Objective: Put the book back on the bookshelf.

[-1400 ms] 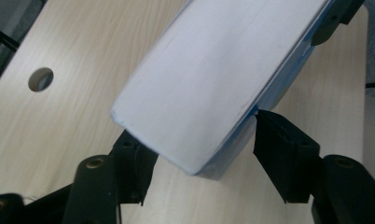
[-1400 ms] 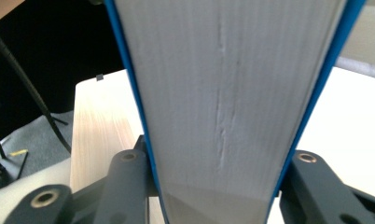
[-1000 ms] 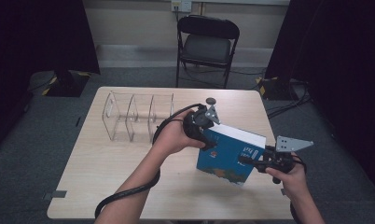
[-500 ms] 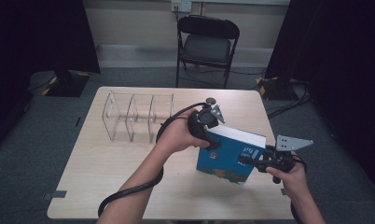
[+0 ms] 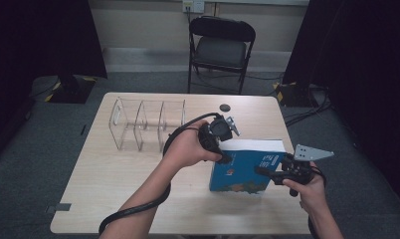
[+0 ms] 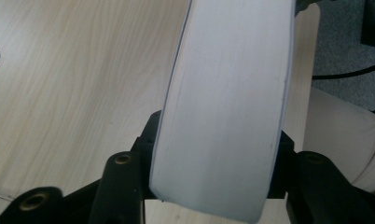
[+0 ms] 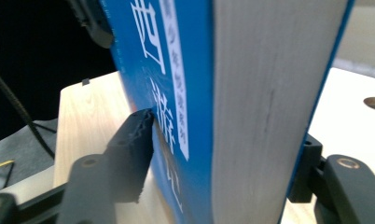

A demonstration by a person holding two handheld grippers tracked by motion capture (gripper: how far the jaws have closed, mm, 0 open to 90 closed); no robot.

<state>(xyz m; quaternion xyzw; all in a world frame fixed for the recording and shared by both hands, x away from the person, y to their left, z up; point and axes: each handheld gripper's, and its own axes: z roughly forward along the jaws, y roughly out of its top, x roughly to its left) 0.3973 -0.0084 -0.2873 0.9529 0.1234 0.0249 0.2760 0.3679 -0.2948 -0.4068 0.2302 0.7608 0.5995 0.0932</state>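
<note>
A thick blue book [image 5: 243,172] with white page edges stands upright on the wooden table [image 5: 113,199], right of centre. My left gripper [image 5: 223,157] comes down on its top left corner and is shut on it; in the left gripper view the white page block [image 6: 223,116] sits pinched between both black jaws of the left gripper [image 6: 218,186]. My right gripper [image 5: 265,172] holds the book's right end from the side. In the right gripper view the blue cover with white lettering [image 7: 171,93] is clamped between the jaws of the right gripper [image 7: 223,154].
A clear plastic divider rack [image 5: 143,124] stands at the table's back left. A small dark round disc [image 5: 225,107] lies near the back edge. A black folding chair [image 5: 222,50] stands behind the table. The left gripper's cable [image 5: 138,209] trails off the front edge.
The left hand and its gripper have shifted slightly to the right along the book's top. The book now stands a little squarer. The right gripper has hardly moved.
</note>
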